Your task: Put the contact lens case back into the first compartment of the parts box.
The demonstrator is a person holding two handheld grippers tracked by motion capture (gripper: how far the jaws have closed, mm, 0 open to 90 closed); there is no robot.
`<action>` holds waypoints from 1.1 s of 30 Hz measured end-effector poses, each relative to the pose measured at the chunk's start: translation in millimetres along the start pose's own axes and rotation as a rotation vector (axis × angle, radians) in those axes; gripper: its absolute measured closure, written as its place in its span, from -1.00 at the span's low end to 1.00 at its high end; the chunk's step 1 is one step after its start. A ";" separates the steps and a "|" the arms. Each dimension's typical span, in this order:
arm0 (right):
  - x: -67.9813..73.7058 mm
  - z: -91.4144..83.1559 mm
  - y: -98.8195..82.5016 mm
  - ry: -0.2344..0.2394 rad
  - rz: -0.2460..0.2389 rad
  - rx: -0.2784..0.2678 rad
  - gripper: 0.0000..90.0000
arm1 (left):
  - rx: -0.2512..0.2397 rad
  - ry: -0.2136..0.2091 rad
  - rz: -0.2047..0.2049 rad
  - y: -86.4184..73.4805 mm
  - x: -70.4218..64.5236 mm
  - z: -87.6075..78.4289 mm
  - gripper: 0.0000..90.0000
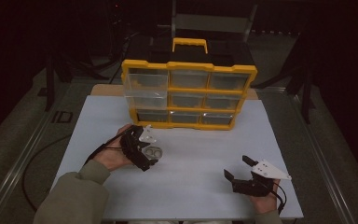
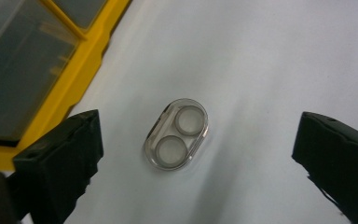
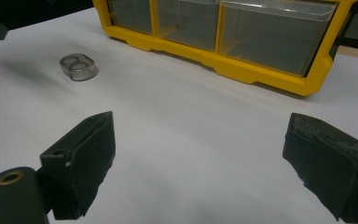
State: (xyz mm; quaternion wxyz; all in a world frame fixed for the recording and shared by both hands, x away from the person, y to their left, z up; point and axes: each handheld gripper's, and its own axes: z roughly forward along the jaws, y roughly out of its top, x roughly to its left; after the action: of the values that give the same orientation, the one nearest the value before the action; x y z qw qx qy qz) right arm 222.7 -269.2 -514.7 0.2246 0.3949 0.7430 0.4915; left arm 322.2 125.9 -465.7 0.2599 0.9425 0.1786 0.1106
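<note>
A small clear case (image 2: 176, 134) with two round wells lies flat on the white table (image 1: 191, 182), a little in front of the yellow drawer box (image 1: 189, 91). The left gripper (image 2: 196, 154) hangs right over the case, its jaws spread wide with the case between them and touching neither (seen from above, the hand covers part of it). The right gripper (image 1: 237, 169) sits well apart near the table's front right corner, jaws likewise spread and holding nothing. From its own view the case (image 3: 78, 66) lies far off to the left, with the drawer box (image 3: 223, 37) beyond.
</note>
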 end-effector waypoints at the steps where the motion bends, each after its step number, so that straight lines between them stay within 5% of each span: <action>1: 0.0 0.1 0.0 0.001 -0.001 0.000 -0.79 | 0.005 -0.002 -0.002 -0.2 1.4 1.9 -0.92; 14: 0.1 0.2 0.0 0.002 0.000 0.004 -0.79 | 0.090 -0.017 -0.010 -2.9 13.7 24.7 -0.76; 33: -0.1 1.0 -0.3 0.005 -0.001 0.006 -0.79 | 0.124 -0.080 -0.008 2.6 20.5 57.8 -0.41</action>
State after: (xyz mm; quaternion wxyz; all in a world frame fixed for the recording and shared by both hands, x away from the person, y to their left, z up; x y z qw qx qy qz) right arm 223.3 -268.8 -515.4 0.2218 0.3942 0.7451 0.4901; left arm 359.0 105.9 -510.5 0.2082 0.9598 0.1785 0.0604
